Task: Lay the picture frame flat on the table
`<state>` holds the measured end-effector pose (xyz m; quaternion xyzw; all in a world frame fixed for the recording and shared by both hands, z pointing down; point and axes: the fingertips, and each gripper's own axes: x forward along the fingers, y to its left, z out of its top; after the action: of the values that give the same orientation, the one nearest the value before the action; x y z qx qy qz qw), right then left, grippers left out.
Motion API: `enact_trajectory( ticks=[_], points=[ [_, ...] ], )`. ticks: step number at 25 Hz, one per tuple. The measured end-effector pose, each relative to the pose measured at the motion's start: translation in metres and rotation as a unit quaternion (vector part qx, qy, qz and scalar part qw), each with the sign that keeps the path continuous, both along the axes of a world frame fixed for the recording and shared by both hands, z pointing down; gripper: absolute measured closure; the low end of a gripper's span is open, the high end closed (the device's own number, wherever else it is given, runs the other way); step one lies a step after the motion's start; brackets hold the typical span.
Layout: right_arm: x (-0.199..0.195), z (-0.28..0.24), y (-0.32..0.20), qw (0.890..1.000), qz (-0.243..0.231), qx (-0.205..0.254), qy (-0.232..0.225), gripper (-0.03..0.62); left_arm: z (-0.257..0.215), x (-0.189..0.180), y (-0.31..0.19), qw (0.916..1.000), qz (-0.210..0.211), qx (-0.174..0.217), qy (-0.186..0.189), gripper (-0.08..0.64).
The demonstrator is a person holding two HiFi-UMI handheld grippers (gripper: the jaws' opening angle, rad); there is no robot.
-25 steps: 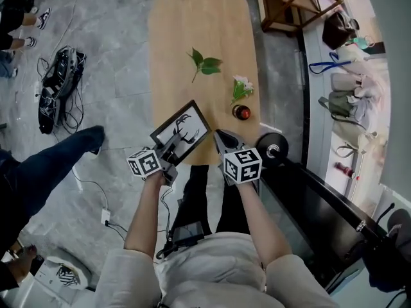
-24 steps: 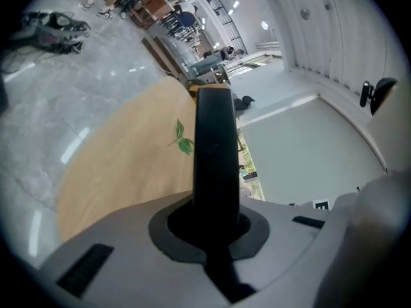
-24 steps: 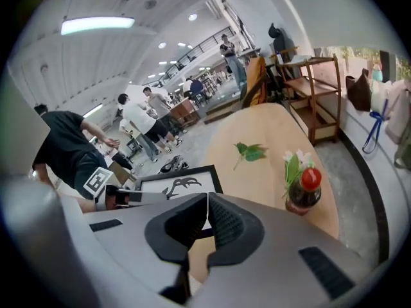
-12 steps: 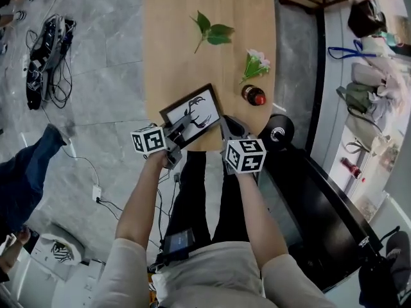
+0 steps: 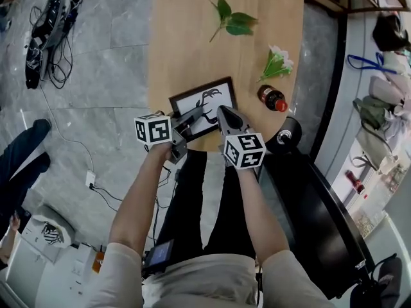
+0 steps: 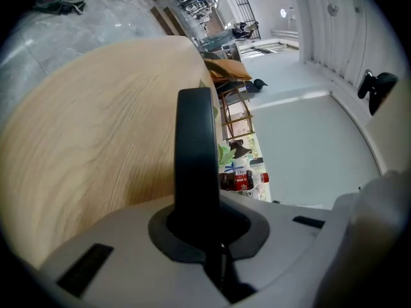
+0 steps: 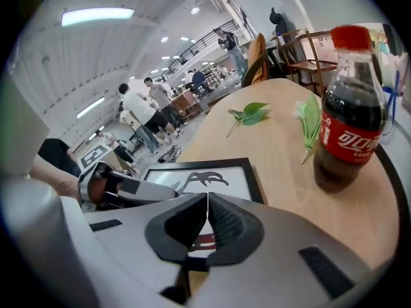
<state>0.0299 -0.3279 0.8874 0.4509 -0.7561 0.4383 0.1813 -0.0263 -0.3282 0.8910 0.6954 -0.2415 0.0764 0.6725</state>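
Black frame (image 5: 215, 98), white print with dark antlered figure, near-flat on bench (image 5: 186, 37), centre. Left tool (image 5: 191, 117) clamps its edge; right tool (image 5: 226, 115) closed, empty.

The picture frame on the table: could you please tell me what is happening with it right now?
The handheld left tongs are shut on the near edge of the picture frame, which lies low and roughly flat at the near end of the wooden table. The right tongs are shut and empty, hovering just beside the frame. A cola bottle stands to its right.
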Motion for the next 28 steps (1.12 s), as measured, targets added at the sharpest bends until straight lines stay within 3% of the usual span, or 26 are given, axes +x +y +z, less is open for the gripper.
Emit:
enact_trajectory(
  ticks=[2, 7, 15, 19, 28],
  points=[
    [-0.005, 0.001, -0.002, 1.000, -0.010, 0.009, -0.020, 0.558, 0.003, -0.002, 0.000, 1.0000, -0.005, -0.006, 0.004, 0.532],
    [-0.012, 0.011, -0.003, 0.999, -0.043, 0.021, -0.020, 0.558, 0.007, -0.006, 0.002, 0.9995, -0.022, -0.012, 0.017, 0.532],
    [-0.001, 0.025, -0.009, 0.998, -0.052, 0.021, 0.037, 0.558, 0.015, -0.012, -0.001, 0.9999, -0.016, 0.004, -0.001, 0.531],
    [-0.003, 0.028, -0.008, 0.996, -0.055, 0.026, 0.065, 0.558, 0.020, -0.019, 0.000, 0.9998, -0.013, -0.006, -0.014, 0.511],
    [-0.007, 0.030, -0.007, 0.994, -0.066, 0.029, 0.088, 0.558, 0.027, -0.029, 0.007, 0.9997, -0.005, -0.015, -0.016, 0.489]
  ],
)
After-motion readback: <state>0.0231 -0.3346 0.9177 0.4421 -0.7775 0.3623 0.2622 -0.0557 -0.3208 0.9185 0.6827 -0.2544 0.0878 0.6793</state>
